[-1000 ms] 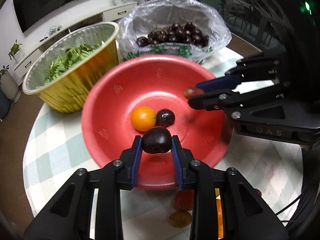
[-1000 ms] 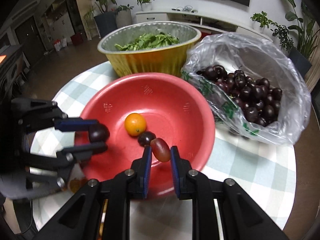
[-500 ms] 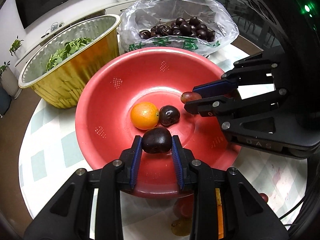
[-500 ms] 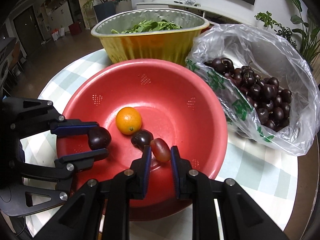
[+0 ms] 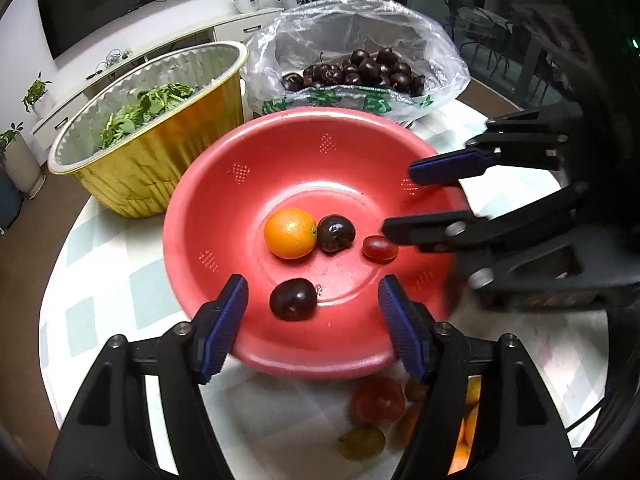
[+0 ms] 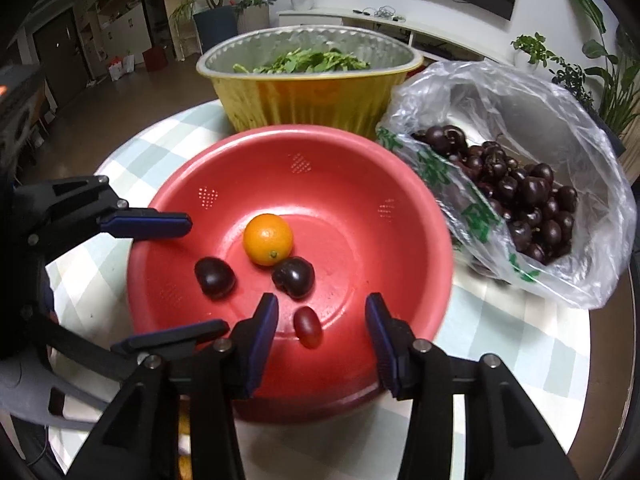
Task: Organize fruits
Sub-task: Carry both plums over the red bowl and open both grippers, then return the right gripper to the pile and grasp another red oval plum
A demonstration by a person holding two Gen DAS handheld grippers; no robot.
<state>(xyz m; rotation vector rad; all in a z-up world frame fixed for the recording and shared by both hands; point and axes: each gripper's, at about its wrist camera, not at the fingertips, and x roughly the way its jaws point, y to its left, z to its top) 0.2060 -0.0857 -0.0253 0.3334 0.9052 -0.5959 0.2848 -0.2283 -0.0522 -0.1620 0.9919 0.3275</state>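
A red bowl (image 5: 224, 208) (image 6: 360, 168) holds a small orange (image 5: 290, 233) (image 6: 268, 239) and a dark cherry (image 5: 336, 233) (image 6: 293, 278) touching it. A second dark cherry (image 5: 293, 299) (image 6: 215, 277) lies loose on the bowl floor below my left gripper (image 5: 310, 280) (image 6: 206, 276), whose jaws are opening with nothing pressed between them. A red grape tomato (image 5: 380, 249) (image 6: 307, 327) lies loose under my right gripper (image 6: 321, 300) (image 5: 400, 198), whose jaws are also opening and clear of it.
Behind the bowl stand a gold foil tub of green leaves (image 5: 160, 148) (image 6: 312, 92) and a clear plastic bag of dark cherries (image 5: 356, 68) (image 6: 520, 200). Several loose fruits (image 5: 376, 400) lie on the checked tablecloth (image 5: 100, 264) at the bowl's near side.
Both grippers have opened. The dark cherry dropped from the left jaws and the grape tomato from the right jaws; both now lie on the bowl floor.
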